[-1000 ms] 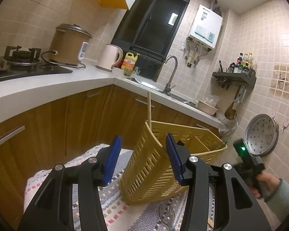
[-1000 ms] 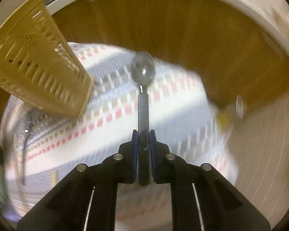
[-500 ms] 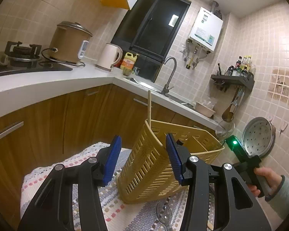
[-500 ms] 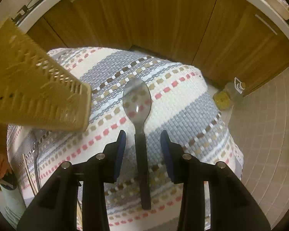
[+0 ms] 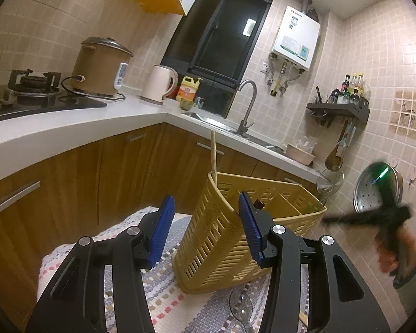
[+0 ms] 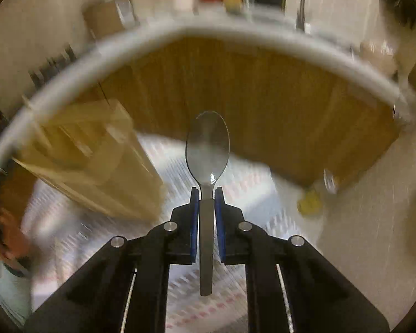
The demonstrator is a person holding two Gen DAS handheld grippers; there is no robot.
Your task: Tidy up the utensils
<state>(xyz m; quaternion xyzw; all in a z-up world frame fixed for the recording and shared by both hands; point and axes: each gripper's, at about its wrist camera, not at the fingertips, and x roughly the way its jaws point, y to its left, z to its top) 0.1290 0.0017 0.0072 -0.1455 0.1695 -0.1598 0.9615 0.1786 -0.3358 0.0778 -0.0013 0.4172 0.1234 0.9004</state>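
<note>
The right gripper (image 6: 206, 194) has its blue pads pressed together on the dark handle of a spoon (image 6: 207, 149), the bowl sticking out forward past the fingertips, up in the air over the striped woven mat (image 6: 246, 191); that view is badly smeared. Off to its left stands the yellow slotted utensil basket (image 5: 235, 236) on the same mat, leaning over, with a pale wooden stick (image 5: 213, 152) poking up from its near corner. The left gripper (image 5: 206, 230) hangs beside the basket with its jaws wide apart and nothing between them. A clear plastic spoon (image 5: 240, 304) lies on the mat just below the basket. Behind runs the white countertop (image 5: 69, 127) with a rice cooker (image 5: 101, 66) and kettle (image 5: 160, 84)
</note>
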